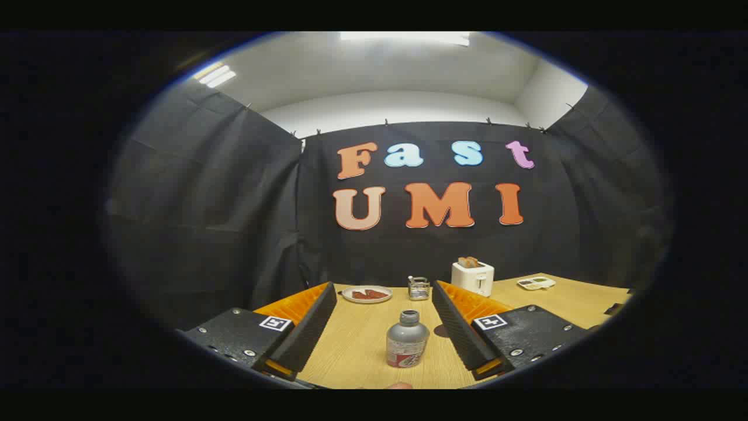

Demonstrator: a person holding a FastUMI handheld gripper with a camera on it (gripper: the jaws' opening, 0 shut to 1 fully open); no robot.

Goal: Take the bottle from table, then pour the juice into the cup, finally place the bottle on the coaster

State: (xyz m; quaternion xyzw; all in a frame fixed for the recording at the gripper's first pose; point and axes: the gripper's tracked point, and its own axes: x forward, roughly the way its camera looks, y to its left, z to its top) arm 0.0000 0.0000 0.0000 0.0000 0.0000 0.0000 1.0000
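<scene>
- A staged booth set up like a kitchen corner, not a real home: black cloth (222,234) hangs as walls on clips around a wooden table (362,345).
- Above the cloth, plain white room walls and a ceiling light panel (406,37) show.
- Kitchen props sit on the table: a white toaster (473,276) with bread in it at the far side.
- Left of the toaster, a small metal rack (418,288), then a plate (367,294) with food.
- Right of the toaster, a small tray (536,283).
</scene>
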